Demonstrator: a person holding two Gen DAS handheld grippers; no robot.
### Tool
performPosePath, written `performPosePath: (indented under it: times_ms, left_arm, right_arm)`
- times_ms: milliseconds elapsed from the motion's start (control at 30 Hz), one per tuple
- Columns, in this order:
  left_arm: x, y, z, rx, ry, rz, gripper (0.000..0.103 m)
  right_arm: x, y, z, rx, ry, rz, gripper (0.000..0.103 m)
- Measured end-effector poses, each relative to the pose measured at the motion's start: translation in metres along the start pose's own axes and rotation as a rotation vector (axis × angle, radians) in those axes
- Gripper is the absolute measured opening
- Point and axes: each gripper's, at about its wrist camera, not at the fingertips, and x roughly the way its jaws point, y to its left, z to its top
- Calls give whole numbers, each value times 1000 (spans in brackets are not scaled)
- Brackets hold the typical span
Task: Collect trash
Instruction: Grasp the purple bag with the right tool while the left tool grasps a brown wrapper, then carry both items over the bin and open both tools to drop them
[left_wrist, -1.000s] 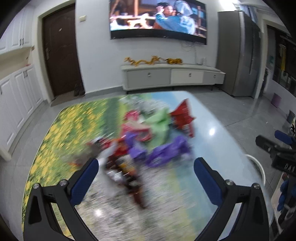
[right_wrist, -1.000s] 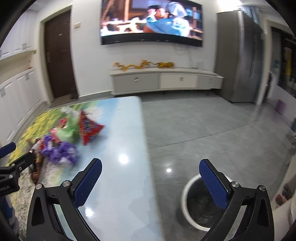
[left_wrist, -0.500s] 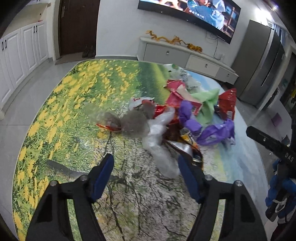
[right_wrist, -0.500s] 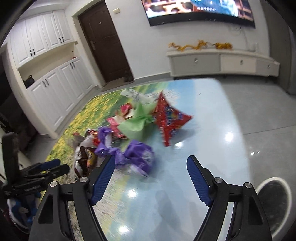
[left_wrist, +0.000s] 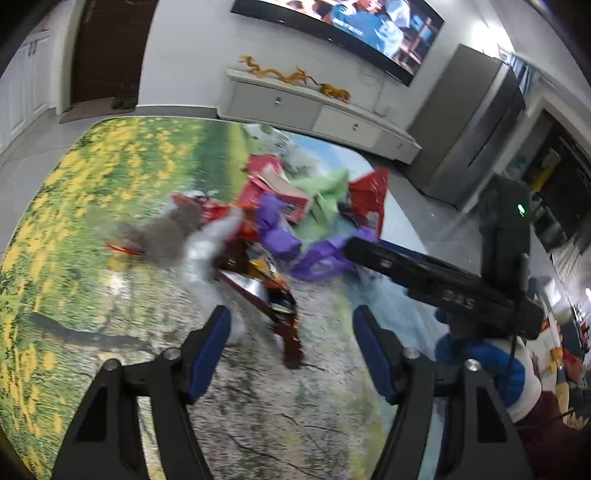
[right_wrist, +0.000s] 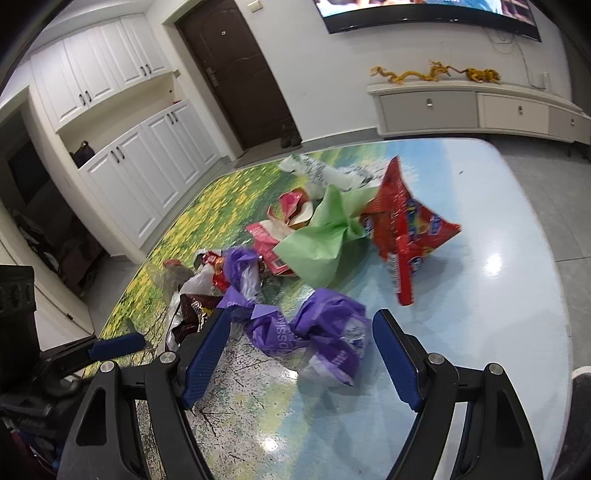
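Note:
A heap of trash lies mid-table: a crumpled purple plastic bag (right_wrist: 317, 336), a green paper sheet (right_wrist: 321, 240), a red snack bag (right_wrist: 406, 229), a white printed bag (right_wrist: 325, 173), pink wrappers (right_wrist: 273, 240) and a dark brown foil wrapper (left_wrist: 273, 295). My right gripper (right_wrist: 301, 354) is open, its fingers on either side of the purple bag, just above the table. My left gripper (left_wrist: 291, 347) is open, just short of the brown wrapper's near end. The right gripper's body (left_wrist: 443, 280) crosses the left wrist view over the purple bag (left_wrist: 317, 258).
The table (right_wrist: 498, 295) has a glossy landscape print. A bin's rim (right_wrist: 581, 373) shows at the right edge beyond the table. A white cabinet (right_wrist: 480, 107), a dark door (right_wrist: 236, 70) and white cupboards (right_wrist: 140, 147) stand behind.
Both grippers have swung down and in toward the trash heap. The right one now straddles the purple bag; the left one has closed in on the brown wrapper. Both stay open.

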Motion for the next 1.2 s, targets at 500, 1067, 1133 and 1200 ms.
performPosePath:
  times_ms: [500, 1067, 1133, 1200]
  left_arm:
    - [35, -2, 15, -58, 62, 77, 53]
    - [33, -28, 0, 35, 28, 127, 26]
    - [23, -30, -2, 42, 10, 122, 26]
    - [12, -32, -5, 47, -4, 120, 26]
  right_arm:
    - [-7, -33, -15, 59, -26, 52, 50]
    - [-58, -43, -34, 63, -121, 11, 43]
    - [-64, -42, -37, 62, -129, 14, 43]
    - [-69, -41, -41, 63, -136, 16, 42]
